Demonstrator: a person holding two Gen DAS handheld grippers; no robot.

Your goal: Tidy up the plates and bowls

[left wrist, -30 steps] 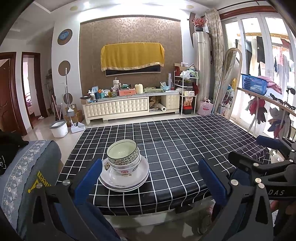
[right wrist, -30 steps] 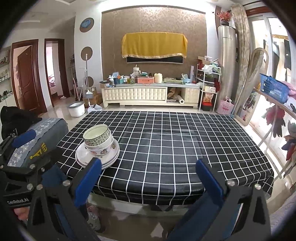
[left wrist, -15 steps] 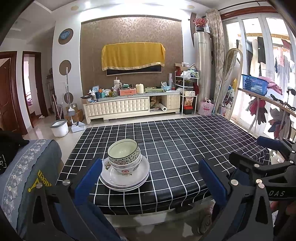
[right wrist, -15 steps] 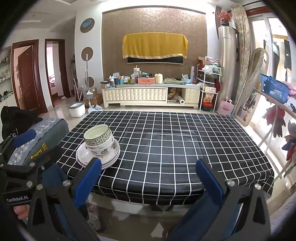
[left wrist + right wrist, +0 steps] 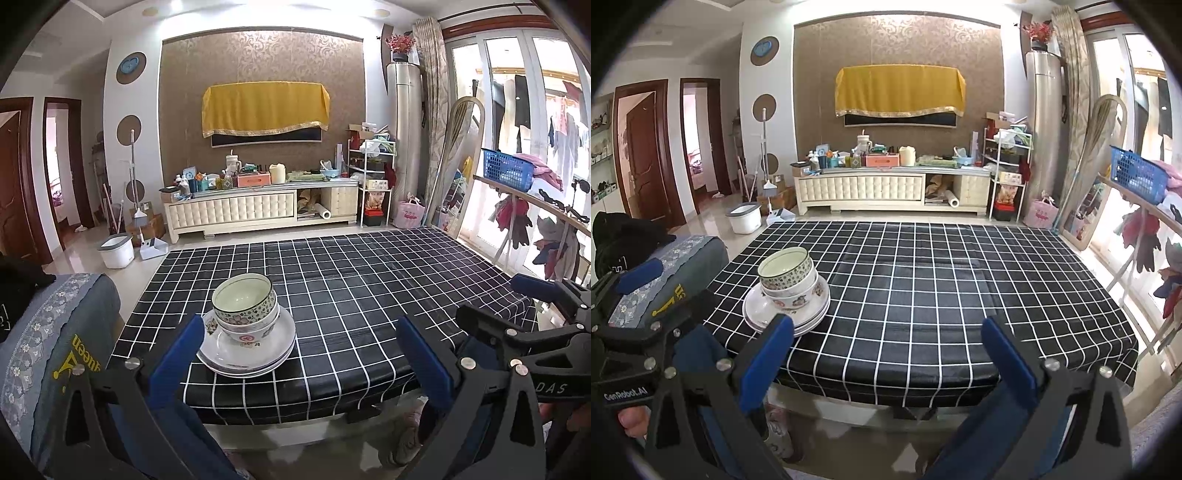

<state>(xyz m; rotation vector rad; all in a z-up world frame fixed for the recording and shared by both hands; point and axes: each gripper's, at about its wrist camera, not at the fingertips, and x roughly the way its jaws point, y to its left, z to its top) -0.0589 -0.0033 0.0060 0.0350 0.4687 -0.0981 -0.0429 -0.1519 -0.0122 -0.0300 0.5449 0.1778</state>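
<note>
Nothing moved: stacked bowls [image 5: 244, 308] on plates [image 5: 246, 349] (table's [image 5: 369, 295] corner).

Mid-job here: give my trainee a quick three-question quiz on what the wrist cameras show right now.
1. True or false: the top bowl sits nested in a second bowl.
2. What do the bowls rest on? A) bare tablecloth B) stacked plates C) a tray
3. Fill in: both the left gripper and the right gripper are ____, holding nothing.

Key
1. True.
2. B, the stacked plates, near the corner of the checked tablecloth.
3. Open.
</note>
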